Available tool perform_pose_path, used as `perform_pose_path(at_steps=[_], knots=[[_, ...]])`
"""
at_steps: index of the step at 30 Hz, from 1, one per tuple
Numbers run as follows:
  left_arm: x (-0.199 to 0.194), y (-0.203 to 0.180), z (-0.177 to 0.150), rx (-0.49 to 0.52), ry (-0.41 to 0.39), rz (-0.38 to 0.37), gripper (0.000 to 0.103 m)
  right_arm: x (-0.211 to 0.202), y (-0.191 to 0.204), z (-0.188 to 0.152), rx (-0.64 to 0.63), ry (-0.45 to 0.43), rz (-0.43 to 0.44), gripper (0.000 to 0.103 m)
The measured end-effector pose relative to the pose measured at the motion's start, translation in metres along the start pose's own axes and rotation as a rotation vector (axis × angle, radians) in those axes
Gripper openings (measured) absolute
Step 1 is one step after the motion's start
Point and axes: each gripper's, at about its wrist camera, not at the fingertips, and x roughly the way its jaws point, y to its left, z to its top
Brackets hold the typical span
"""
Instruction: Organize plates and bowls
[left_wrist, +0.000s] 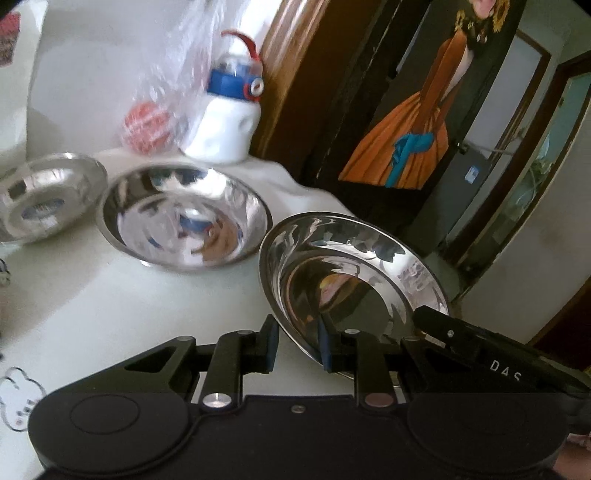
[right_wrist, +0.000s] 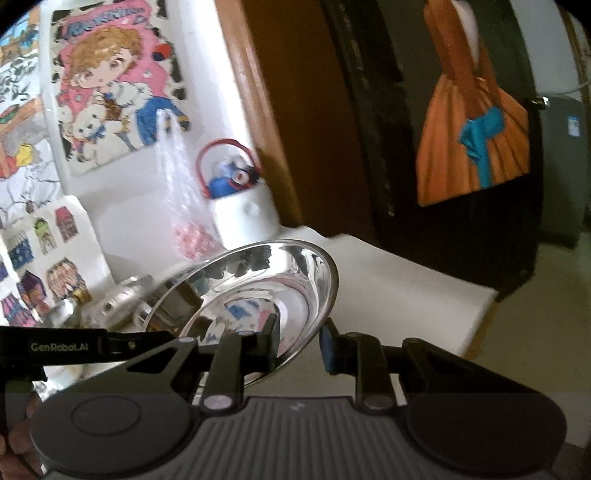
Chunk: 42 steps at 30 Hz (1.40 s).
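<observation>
A shiny steel plate (left_wrist: 351, 273) is tilted above the white table (left_wrist: 92, 314), and both grippers hold it. My left gripper (left_wrist: 298, 345) is shut on its near rim, one blue pad inside the dish and one outside. My right gripper (left_wrist: 430, 319) reaches in from the right and clamps the opposite rim. In the right wrist view the same plate (right_wrist: 258, 288) sits between the right gripper's (right_wrist: 300, 343) fingers, with the left gripper (right_wrist: 162, 336) at its left edge. A deep steel bowl (left_wrist: 184, 218) and a smaller steel dish (left_wrist: 44, 199) rest on the table to the left.
A white bottle with a blue lid (left_wrist: 229, 122) and a clear plastic bag holding a red ball (left_wrist: 147, 125) stand against the back wall. The table's right edge (right_wrist: 480, 306) drops off beside a dark panel with an orange-dress painting (left_wrist: 406, 129). Stickers (right_wrist: 110, 92) cover the wall.
</observation>
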Motion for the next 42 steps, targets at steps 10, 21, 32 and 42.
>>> perform_pose_path(at_steps=[10,21,32,42], knots=[[-0.022,0.05,0.041,-0.055,-0.107,0.145,0.024,0.08,0.061,0.029,-0.043,0.068,0.129,0.026],[0.005,0.09,0.061,-0.094,-0.095,0.274,0.025,0.114,0.085,0.026,-0.077,0.109,0.11,0.027],[0.019,0.094,0.061,-0.087,-0.059,0.3,0.025,0.119,0.086,0.021,-0.122,0.102,0.083,0.034],[0.016,0.093,0.061,-0.067,-0.068,0.327,0.036,0.113,0.094,0.018,-0.193,0.073,0.049,0.057]])
